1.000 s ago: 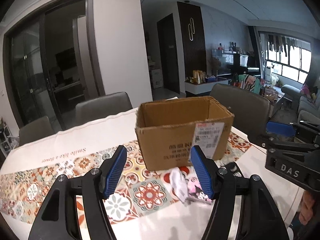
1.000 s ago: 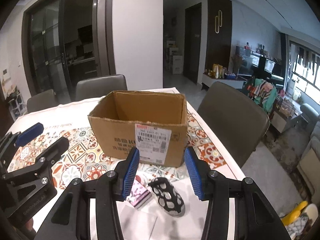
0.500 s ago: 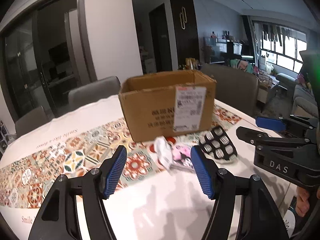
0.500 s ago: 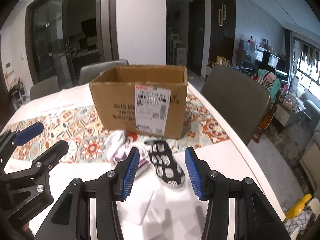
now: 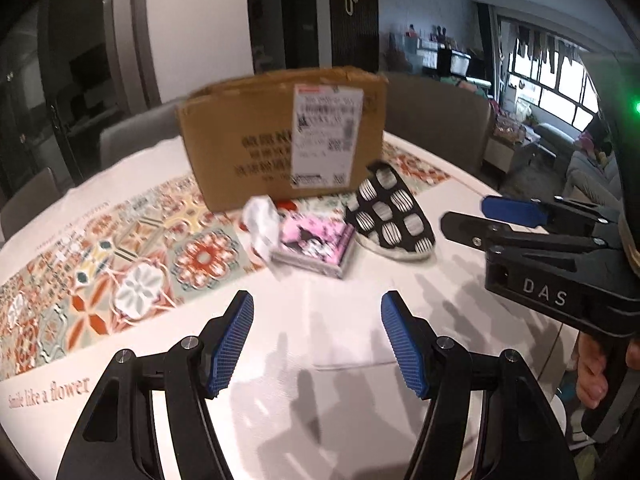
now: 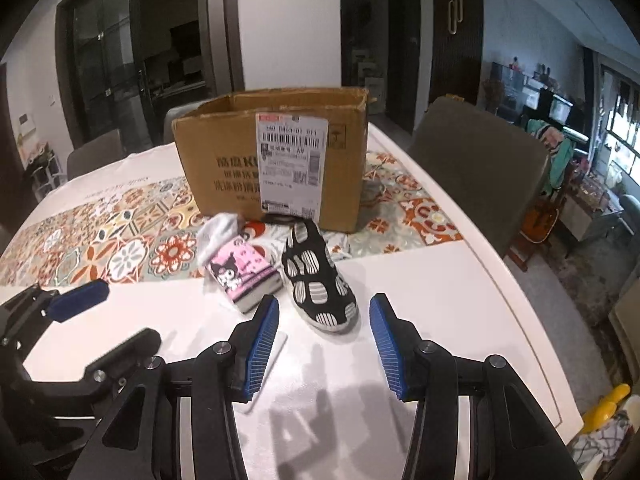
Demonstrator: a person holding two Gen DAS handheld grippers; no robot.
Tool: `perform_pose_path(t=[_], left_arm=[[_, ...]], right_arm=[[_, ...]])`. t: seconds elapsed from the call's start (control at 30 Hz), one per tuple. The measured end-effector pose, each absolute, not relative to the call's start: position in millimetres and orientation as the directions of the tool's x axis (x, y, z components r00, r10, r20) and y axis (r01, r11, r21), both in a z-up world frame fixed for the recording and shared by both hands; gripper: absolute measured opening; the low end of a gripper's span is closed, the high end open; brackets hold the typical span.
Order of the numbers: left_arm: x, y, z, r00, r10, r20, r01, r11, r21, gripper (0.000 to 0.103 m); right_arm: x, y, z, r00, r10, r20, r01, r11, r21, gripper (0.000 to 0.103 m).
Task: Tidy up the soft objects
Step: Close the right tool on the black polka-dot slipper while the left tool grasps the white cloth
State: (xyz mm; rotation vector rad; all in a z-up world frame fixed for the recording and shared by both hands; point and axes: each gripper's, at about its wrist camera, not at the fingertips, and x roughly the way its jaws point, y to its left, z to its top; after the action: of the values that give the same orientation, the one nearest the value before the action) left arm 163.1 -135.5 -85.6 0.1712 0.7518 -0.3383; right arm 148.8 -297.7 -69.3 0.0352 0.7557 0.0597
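Three soft items lie in a cluster just in front of a cardboard box [image 6: 276, 156] at the centre of the right wrist frame: a crumpled white cloth [image 6: 218, 236], a pink printed tissue pack [image 6: 244, 276] touching it, and a black-and-white patterned slipper [image 6: 318, 280] just beside the pack. All rest on the table [image 6: 420, 300], partly on its tiled-pattern runner [image 6: 120, 240]. At lower centre of the same frame the right gripper [image 6: 324, 346] hovers with its blue pads apart and empty, roughly in line with the slipper's near end. In the left wrist frame the left gripper [image 5: 316, 344] is likewise spread and empty at lower centre, with the pack [image 5: 314, 246] ahead of it. Nothing appears grasped, so the step in hand is judged to be the approach. The next move probably calls for lowering the right jaws astride the slipper, closing, then lifting it over the box rim.
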Motion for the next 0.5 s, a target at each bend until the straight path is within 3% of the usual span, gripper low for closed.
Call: perform_pose_path(t=[0.5], left_arm=[[187.8,-158.4,-132.5,0.551,-0.238,-0.800,0.353,0.935,-0.036,0.066]], right_arm=[[183.2,-308.4,-98.5,0.662,0.168,-0.731,-0.165,0.983,0.076,0.049]])
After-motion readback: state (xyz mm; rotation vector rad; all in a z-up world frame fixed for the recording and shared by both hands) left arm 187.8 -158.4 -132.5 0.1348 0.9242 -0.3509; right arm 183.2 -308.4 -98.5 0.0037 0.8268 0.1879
